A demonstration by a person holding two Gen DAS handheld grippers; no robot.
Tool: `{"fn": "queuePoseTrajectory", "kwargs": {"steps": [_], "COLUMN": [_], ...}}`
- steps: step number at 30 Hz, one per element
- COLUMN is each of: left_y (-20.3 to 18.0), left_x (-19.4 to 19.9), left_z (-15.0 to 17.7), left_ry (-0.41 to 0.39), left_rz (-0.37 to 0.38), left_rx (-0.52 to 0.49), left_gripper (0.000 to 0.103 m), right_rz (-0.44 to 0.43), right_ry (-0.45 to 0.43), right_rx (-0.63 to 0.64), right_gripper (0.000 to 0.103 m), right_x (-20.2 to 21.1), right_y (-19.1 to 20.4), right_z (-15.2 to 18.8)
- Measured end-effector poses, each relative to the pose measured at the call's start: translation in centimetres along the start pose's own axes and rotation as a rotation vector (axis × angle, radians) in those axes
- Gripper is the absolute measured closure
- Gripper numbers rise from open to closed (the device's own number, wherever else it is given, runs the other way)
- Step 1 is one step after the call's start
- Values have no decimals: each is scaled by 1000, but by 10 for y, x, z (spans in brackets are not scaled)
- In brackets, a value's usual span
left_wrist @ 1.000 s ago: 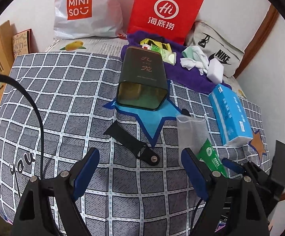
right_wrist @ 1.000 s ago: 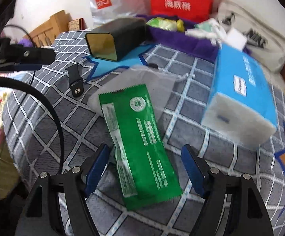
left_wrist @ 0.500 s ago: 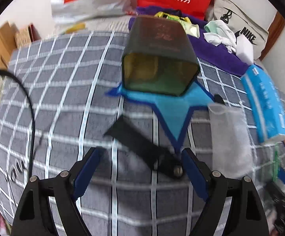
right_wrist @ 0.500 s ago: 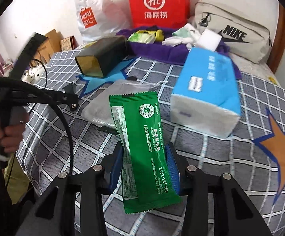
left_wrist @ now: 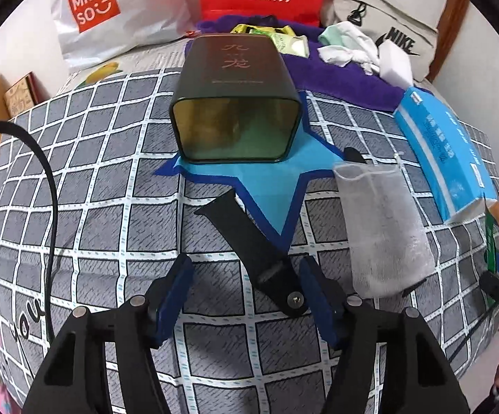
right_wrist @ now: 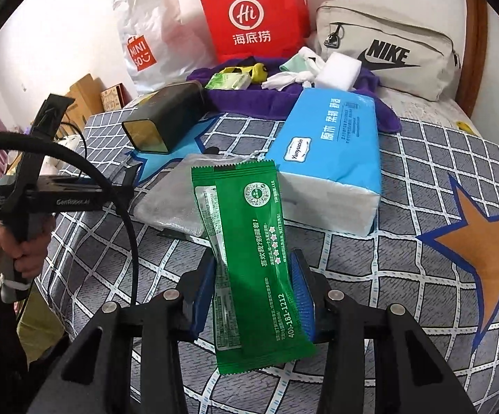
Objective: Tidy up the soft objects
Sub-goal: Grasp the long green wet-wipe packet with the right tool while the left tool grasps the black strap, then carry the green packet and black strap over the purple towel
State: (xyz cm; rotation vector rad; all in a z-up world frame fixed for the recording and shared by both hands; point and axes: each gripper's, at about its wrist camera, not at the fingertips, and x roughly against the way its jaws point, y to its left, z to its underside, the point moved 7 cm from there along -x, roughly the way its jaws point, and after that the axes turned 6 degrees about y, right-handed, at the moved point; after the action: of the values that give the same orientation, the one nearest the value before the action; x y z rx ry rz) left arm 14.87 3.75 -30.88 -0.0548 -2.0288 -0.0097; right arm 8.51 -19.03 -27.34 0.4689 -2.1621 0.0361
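Observation:
My right gripper (right_wrist: 253,288) is shut on a green wet-wipe packet (right_wrist: 246,245) and holds it above the checked bedspread. My left gripper (left_wrist: 246,293) is open, its blue pads either side of the buckle end of a black strap (left_wrist: 249,245) that lies on the bed. A translucent white mesh pouch (left_wrist: 383,227) lies right of the strap; it also shows in the right wrist view (right_wrist: 177,196). A blue tissue pack (right_wrist: 328,158) lies beside it. A purple towel (right_wrist: 318,98) at the back holds white cloths and small packets.
A dark open tin (left_wrist: 235,103) lies on its side on a blue star patch. A red paper bag (right_wrist: 252,17), a white Miniso bag (right_wrist: 149,38) and a grey Nike pouch (right_wrist: 387,51) stand along the wall. Cardboard boxes (right_wrist: 87,100) sit left of the bed.
My right gripper closed on the green packet and lifted it off the bed. My left gripper moved forward to the black strap and its jaws narrowed around it.

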Motion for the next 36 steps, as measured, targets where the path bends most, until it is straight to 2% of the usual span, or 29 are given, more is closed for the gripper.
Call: {"fn": "queuePoseTrajectory", "kwargs": {"steps": [2,4,5,6,11,13,14,16,17,18,19,20,21,23,27,29,32,36], "left_y": [-6,-16,-20,-22,-16,-7,-4,0,0,0,-3,-8,-13,-18,-18,-21,-16,-11], "left_x": [-5,-7,-6,-6,1,2,2,0,0,1,2,3,4,3,2,0,4,17], "left_z": [-6,-13,-14,-14,-5,-1,0,0,-1,-1,-3,-3,-3,-1,-4,-4,-4,-8], "left_ry": [-10,-52,-65,-67,-42,-24,-21,-26,-31,-33,-38,-38,-36,-36,-35,-57,-49,-72], "left_rz": [-43,-30,-15,-7,-8,-42,-68,-61,-50,-38,-18,-7,-4,-11,6,-2,26,21], "left_rx": [-20,-64,-84,-95,-111,-98,-89,-80,-72,-75,-94,-109,-118,-136,-110,-134,-107,-107], "left_gripper": [41,59,75,80,78,58,42,41,44,57,65,79,82,82,82,83,83,83], "right_rz": [-9,-12,-16,-19,-24,-26,-28,-29,-30,-31,-31,-33,-33,-32,-35,-37,-35,-33], "right_ry": [4,4,4,2,-2,-1,0,0,1,1,0,0,-1,-6,-11,-4,6,-24], "right_rx": [2,3,5,5,-2,-11,-15,-17,-17,-15,-16,-13,-12,-10,-14,-32,-47,-25], "right_gripper": [61,61,61,61,61,61,61,61,61,61,61,61,61,61,61,61,61,62], "right_x": [-2,-3,-3,-3,-1,-1,-1,-1,-1,-1,-1,-1,0,1,3,-1,-4,14], "right_y": [1,2,3,2,-2,-4,-5,-5,-5,-4,-3,-2,-1,0,-1,-4,-6,-1], "right_z": [1,1,2,2,6,8,8,8,8,8,8,8,8,7,7,7,6,-5]}}
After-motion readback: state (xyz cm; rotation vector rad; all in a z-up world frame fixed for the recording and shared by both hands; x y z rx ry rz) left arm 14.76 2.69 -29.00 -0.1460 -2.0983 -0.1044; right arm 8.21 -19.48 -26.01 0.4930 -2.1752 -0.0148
